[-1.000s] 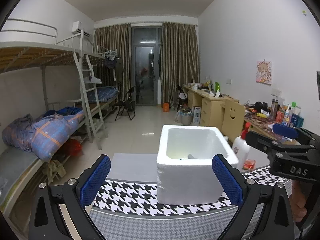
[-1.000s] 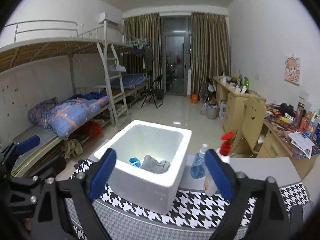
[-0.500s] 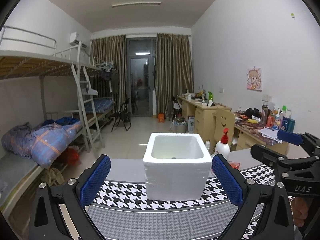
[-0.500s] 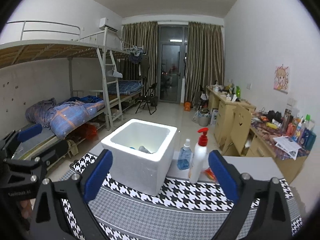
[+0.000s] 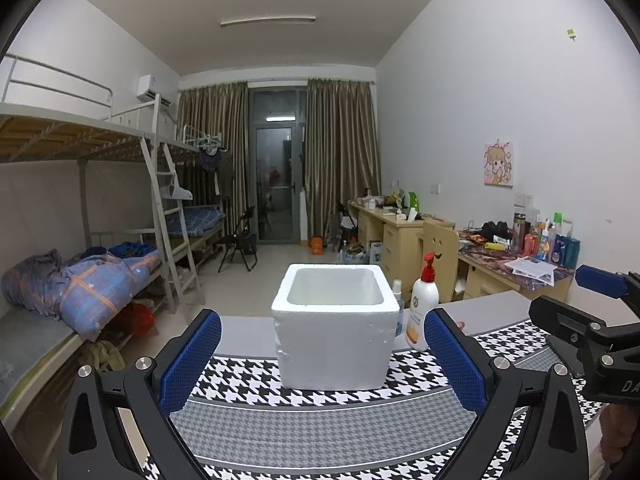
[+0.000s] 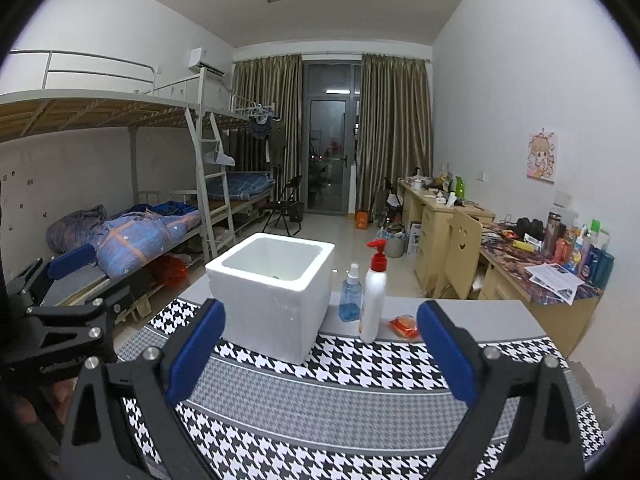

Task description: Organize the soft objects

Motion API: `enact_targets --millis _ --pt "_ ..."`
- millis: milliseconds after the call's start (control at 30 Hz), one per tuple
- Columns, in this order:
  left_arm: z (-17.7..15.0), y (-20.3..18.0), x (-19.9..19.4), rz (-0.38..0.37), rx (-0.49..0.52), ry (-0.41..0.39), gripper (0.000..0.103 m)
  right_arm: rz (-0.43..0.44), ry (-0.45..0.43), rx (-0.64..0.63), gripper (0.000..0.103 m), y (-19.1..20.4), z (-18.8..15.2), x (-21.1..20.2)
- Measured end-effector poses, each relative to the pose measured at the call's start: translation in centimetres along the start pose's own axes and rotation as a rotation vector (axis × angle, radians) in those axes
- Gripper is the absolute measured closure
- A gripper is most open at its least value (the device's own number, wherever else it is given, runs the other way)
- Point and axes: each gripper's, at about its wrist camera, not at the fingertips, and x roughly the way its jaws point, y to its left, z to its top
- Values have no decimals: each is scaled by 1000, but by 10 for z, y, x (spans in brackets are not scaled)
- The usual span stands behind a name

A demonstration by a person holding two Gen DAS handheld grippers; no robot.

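Both held wide and empty, left gripper (image 5: 322,364) and right gripper (image 6: 320,358), level above the houndstooth mat (image 6: 328,408), apart from the foam box (image 5: 334,328), likely finished loading.

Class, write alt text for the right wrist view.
An open right gripper hovers over a houndstooth cloth, facing a white foam box. Right of the box stand a blue spray bottle and a red-capped pump bottle; a dormitory lies behind.
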Motion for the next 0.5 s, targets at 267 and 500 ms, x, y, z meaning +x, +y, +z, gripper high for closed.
enact_targets --millis 267,500 --pt "-11 -5 -11 -11 -5 -24 1 -11 14 6 4 -2 -19 -2" --pt "-21 -7 -14 -5 4 -32 1 -37 -14 21 4 -4 -38 -1"
